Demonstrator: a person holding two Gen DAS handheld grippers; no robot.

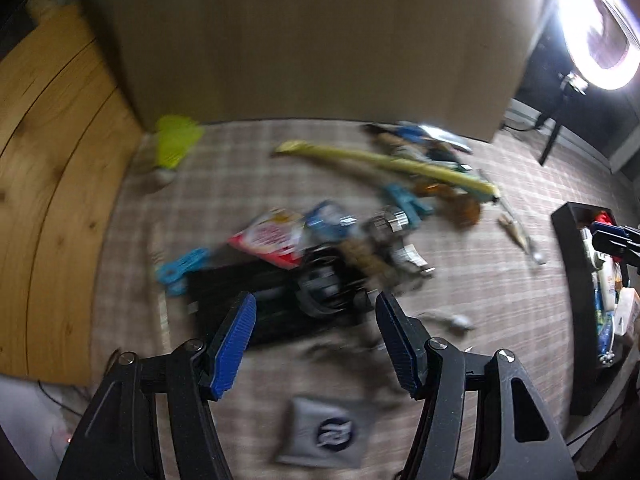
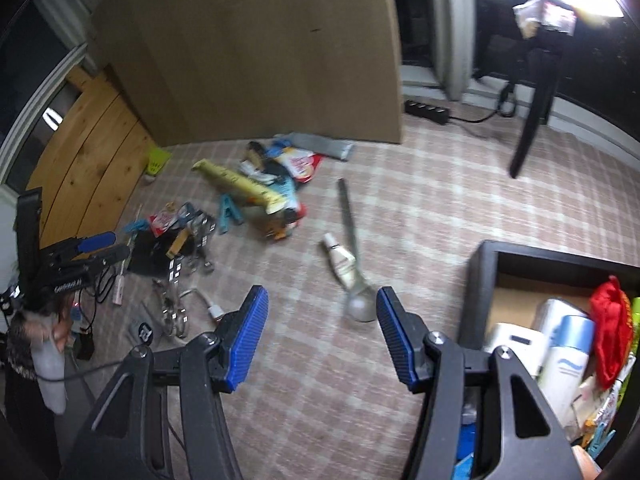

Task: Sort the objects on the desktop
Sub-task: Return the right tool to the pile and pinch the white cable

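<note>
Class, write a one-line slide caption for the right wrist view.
Open right gripper above a checked cloth, near a metal spoon beside a black box of sorted items.

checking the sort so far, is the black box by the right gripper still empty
No, the black box already holds several things, among them a red cloth and white containers.

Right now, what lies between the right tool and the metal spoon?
Only bare checked cloth, in the right wrist view: the right tool stands open, and the metal spoon lies just beyond it.
</note>
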